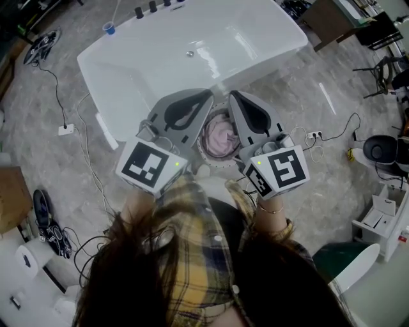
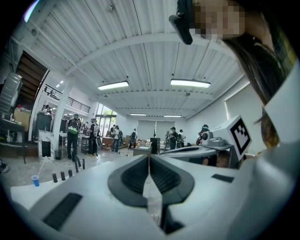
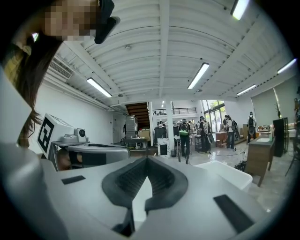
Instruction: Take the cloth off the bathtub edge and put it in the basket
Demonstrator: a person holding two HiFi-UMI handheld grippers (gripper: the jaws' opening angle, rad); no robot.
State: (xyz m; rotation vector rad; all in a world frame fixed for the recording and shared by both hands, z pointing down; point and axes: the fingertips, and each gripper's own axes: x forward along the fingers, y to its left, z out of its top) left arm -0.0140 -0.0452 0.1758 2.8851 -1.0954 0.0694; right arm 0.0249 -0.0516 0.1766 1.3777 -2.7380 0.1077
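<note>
Down in the head view, a pink cloth [image 1: 220, 137] lies bunched inside a round basket [image 1: 202, 151] on the floor, just in front of the white bathtub [image 1: 192, 54]. Both grippers are held level above the basket, side by side, pointing toward the tub. The left gripper [image 1: 208, 96] is shut with nothing in it; in its own view the jaws [image 2: 149, 158] meet with no gap. The right gripper [image 1: 233, 96] is likewise shut and empty, its jaws [image 3: 146, 159] pressed together. No cloth shows on the tub's rim.
A blue cup [image 1: 109, 27] and dark taps [image 1: 153, 6] stand on the tub's far rim. Cables and a power strip [image 1: 66, 129] lie on the floor at left, a black chair [image 1: 383, 150] at right. People stand far back in the hall [image 3: 194, 136].
</note>
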